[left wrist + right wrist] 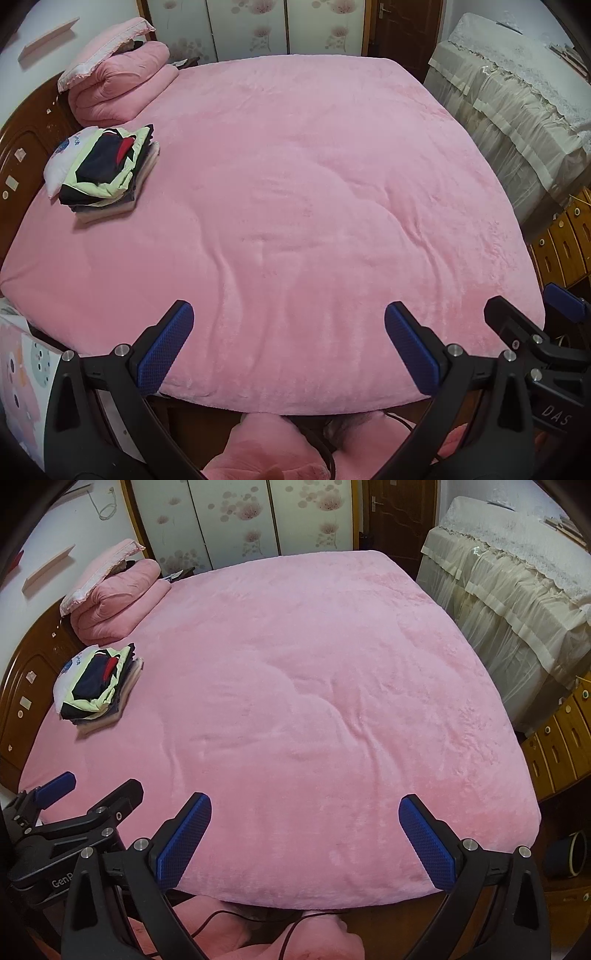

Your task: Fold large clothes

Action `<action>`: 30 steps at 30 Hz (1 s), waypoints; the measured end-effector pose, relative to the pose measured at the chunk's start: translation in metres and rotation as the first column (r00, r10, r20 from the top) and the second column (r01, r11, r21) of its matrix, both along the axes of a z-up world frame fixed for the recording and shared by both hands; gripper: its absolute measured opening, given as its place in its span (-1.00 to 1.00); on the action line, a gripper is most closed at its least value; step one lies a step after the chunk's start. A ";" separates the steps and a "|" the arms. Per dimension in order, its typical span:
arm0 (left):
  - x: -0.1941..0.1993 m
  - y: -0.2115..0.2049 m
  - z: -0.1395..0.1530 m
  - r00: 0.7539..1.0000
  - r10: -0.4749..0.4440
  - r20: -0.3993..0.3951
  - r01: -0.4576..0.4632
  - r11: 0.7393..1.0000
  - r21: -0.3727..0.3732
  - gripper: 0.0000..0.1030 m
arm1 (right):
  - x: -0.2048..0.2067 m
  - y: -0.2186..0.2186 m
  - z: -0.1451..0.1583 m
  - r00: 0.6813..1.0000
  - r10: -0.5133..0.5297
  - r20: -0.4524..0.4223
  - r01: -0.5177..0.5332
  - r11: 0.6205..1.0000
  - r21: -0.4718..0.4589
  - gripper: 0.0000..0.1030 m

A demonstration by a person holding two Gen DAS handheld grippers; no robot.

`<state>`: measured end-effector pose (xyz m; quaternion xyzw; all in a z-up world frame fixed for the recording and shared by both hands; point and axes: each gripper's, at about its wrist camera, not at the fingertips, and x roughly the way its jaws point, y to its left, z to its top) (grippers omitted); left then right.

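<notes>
Both my grippers hang over the near edge of the pink plush-covered bed (295, 184), the left gripper (288, 347) and right gripper (304, 838) each with jaws spread wide and holding nothing; the only garments I see are the stack of folded clothes, dark navy on pale green (107, 170), at the bed's far left edge by the wooden headboard (22, 147), nearer my left hand, well apart from both

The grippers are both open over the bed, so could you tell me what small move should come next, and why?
Probably bring a fresh garment onto the bed: both the left gripper and right gripper are empty, and only the folded stack lies there.
</notes>
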<state>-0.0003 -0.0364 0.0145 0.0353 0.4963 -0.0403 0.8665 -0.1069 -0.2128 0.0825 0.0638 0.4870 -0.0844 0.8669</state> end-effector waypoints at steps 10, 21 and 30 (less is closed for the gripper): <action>-0.003 0.002 0.002 1.000 -0.010 0.006 0.011 1.000 -0.005 0.99 | 0.002 -0.001 0.001 1.000 -0.015 -0.004 0.015 1.000 0.002 0.99; -0.001 0.006 0.002 1.000 -0.019 0.001 0.019 1.000 -0.012 0.99 | 0.001 0.002 0.000 1.000 -0.020 -0.005 0.020 1.000 -0.004 0.99; 0.002 0.006 0.003 1.000 -0.023 0.004 0.023 1.000 -0.009 0.99 | -0.001 0.012 0.000 0.999 -0.032 0.001 0.032 0.999 -0.011 0.99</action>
